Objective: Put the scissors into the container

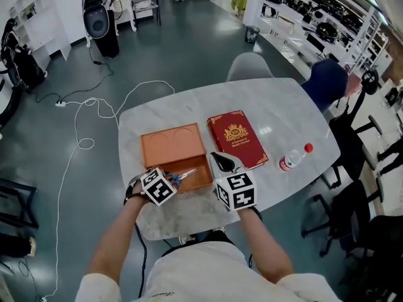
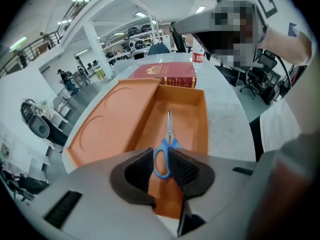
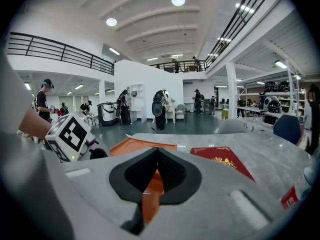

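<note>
We find the left gripper (image 2: pixel 161 155) with its jaws clamped on the blue handle loop of the scissors (image 2: pixel 169 128). The blades point away from it, over the floor of the orange container (image 2: pixel 194 118). We cannot tell whether the blades touch that floor. The container sits open on the white tabletop (image 1: pixel 283 109), its lid lying flat on the far side. The right gripper (image 3: pixel 157 156) hangs just beside the container's right edge, jaws closed together with nothing between them. A red book (image 1: pixel 236 138) lies right of the container, and a bottle (image 1: pixel 295 158) lies beyond it.
</note>
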The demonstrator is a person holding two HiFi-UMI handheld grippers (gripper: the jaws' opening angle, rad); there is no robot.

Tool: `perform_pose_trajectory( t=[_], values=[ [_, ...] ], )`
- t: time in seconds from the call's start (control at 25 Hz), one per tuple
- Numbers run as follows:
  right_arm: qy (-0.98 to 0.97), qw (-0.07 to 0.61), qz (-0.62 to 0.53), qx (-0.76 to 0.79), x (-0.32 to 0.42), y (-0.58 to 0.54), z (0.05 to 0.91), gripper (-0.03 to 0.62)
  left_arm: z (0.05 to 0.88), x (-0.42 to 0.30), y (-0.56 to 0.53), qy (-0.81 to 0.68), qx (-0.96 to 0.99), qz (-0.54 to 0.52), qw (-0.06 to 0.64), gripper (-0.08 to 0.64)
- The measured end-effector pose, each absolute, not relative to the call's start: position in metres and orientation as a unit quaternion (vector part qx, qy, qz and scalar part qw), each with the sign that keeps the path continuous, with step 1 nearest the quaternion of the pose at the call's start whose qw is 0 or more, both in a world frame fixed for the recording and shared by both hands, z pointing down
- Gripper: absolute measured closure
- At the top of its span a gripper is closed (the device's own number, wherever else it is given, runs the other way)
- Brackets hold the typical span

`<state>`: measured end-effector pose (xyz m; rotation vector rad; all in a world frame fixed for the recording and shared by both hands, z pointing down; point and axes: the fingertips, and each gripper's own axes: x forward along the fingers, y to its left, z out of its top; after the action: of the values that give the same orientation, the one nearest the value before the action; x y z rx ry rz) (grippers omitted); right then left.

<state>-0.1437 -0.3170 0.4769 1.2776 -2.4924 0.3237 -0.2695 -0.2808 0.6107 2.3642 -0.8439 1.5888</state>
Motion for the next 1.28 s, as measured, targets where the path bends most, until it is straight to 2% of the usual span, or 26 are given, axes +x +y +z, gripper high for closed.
perform_pose_trajectory(
  t=[0.8, 1.28],
  values=[
    [-0.895, 0.142, 0.090, 0.412, -0.177, -0.313, 0.446, 0.588, 0.490, -0.331, -0.285, -0.507, 0.801, 0.289, 0.130, 0.479],
    [-0.903, 0.107, 0.069, 0.410, -0.183, -0.314, 0.412, 0.588, 0.445, -0.377, -0.270, -0.629, 0.752, 0.128, 0.152, 0.528]
  ],
)
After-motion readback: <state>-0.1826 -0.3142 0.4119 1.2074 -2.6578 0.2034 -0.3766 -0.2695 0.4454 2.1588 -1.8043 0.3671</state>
